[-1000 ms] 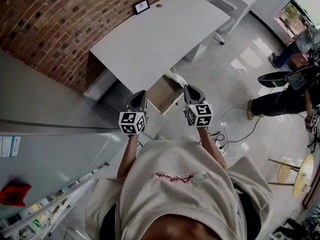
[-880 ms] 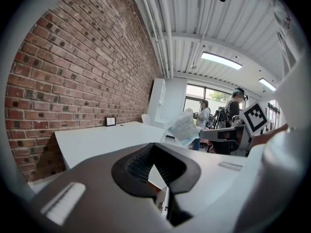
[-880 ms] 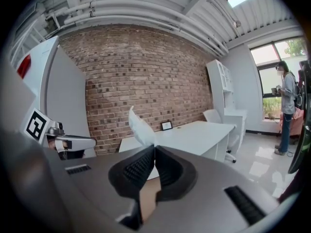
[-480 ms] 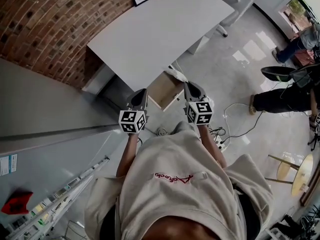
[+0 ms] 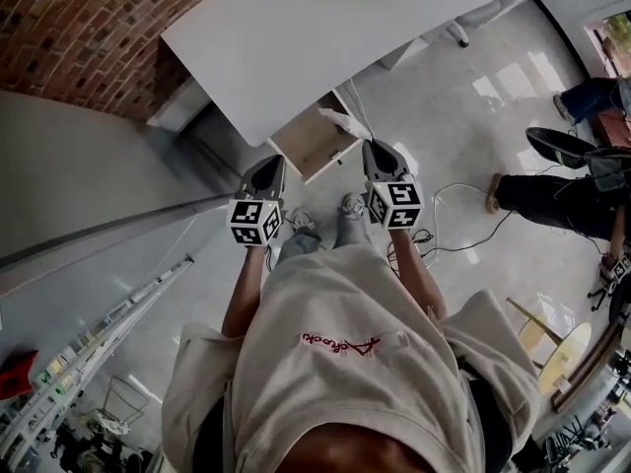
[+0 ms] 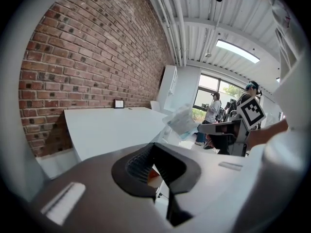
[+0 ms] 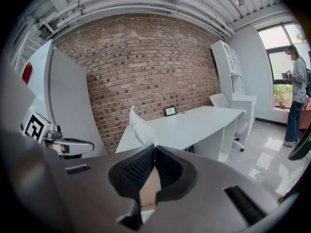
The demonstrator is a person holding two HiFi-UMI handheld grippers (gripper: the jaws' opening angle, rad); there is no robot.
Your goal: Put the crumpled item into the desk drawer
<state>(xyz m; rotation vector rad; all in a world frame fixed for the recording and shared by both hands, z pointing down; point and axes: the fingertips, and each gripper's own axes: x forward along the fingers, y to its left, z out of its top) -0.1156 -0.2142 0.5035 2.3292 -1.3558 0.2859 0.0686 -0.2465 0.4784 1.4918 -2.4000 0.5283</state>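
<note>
The crumpled white item [image 5: 340, 121] sticks out from my right gripper [image 5: 367, 147], which is shut on it just right of the open wooden drawer [image 5: 314, 142] under the white desk [image 5: 296, 37]. In the right gripper view the item [image 7: 140, 126] rises from the closed jaws of the right gripper [image 7: 153, 147]. My left gripper [image 5: 277, 160] hovers left of the drawer's front, shut and empty. In the left gripper view the left gripper [image 6: 154, 144] is closed, and the item [image 6: 183, 121] shows beyond it, over the desk's edge [image 6: 112, 127].
A brick wall [image 5: 59, 28] runs behind the desk and a grey cabinet [image 5: 79, 195] stands at the left. Cables [image 5: 454, 236] lie on the floor to the right. A seated person [image 5: 562, 197] and a stool [image 5: 560, 345] are further right. A small frame [image 7: 170, 111] stands on the desk.
The view has shifted toward the desk, and the drawer now lies just beyond the gripper tips. The person's feet have come into view. Both grippers stay shut, the right still holding the item.
</note>
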